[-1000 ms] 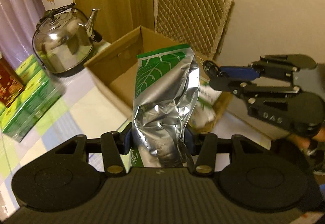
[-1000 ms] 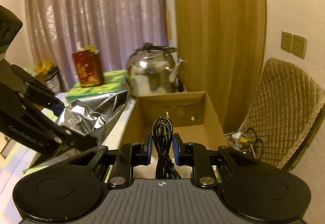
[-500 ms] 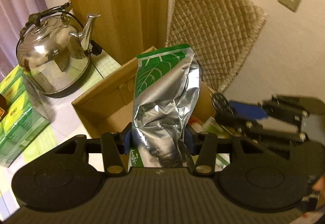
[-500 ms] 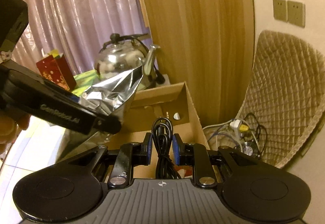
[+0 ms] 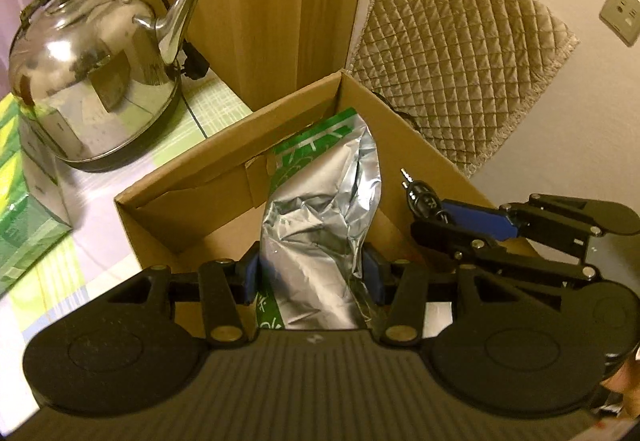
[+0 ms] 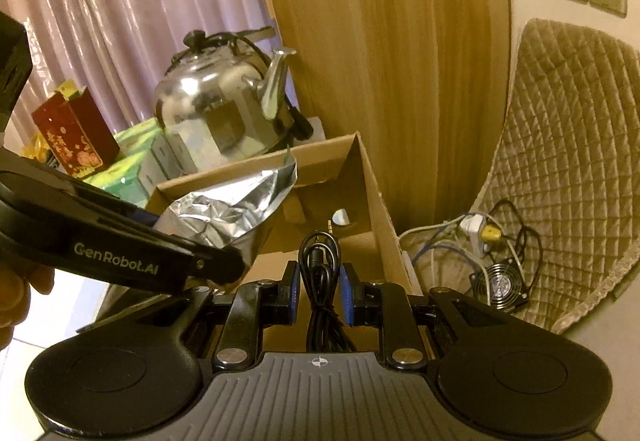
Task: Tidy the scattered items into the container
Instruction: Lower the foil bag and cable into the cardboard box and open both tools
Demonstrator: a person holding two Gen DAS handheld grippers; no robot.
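Over the open cardboard box (image 5: 224, 177), the left hand-held gripper (image 5: 312, 273) clamps a foil pouch (image 5: 320, 225) whose long axis tilts down into the box; beside it, the right hand-held gripper (image 6: 320, 293) pinches a coiled black cable (image 6: 320, 265) above the same opening

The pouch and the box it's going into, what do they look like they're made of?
Pouch: likely metallised foil laminate, shiny silver, sharply crinkled, with a green printed band.
Box: corrugated cardboard, matte brown, with raw cut edges and folded flaps.
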